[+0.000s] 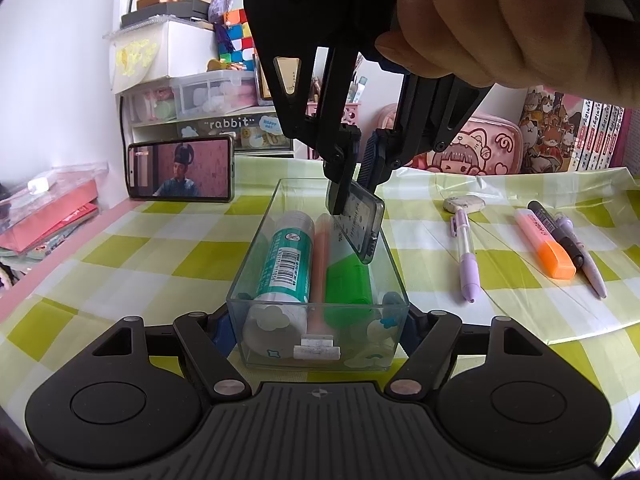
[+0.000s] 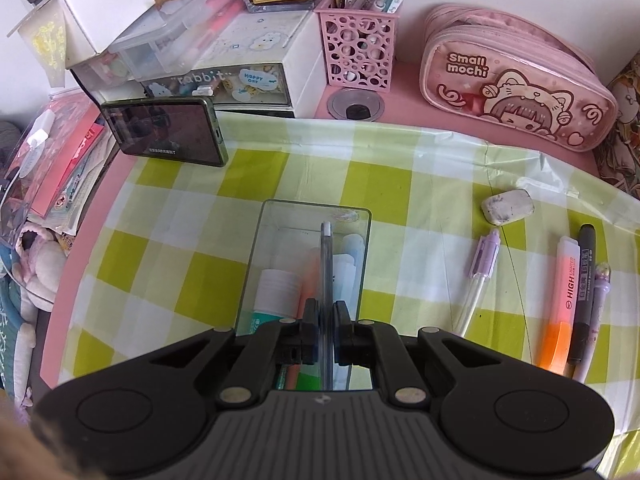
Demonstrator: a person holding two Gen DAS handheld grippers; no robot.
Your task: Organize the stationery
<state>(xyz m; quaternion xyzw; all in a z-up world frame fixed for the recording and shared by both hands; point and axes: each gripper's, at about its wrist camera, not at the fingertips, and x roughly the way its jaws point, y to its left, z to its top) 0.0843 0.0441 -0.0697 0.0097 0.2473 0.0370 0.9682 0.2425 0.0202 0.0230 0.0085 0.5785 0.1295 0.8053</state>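
**Operator A:** Status, left to right?

**Operator B:** The left gripper is clamped across the near end of the clear rectangular box, which stands on the checked tablecloth. Inside lie a teal glue stick, an orange pen and a green item. The right gripper, jaws narrow, pinches a flat smoky-clear case and holds it over the box's far half, lower edge already below the rim.

**Operator A:** Procedure for this step?

**Operator B:** In my judgement: keep the box braced, lower the case edge-on into the gap on the right side, clear of the wall, and release only once it rests on the contents.

**Operator A:** Pose?

**Operator B:** The left gripper points at a shallow downward angle. The right points steeply down, a hand gripping it from above. To the right, a lilac pen, an eraser and an orange highlighter lie unsorted.
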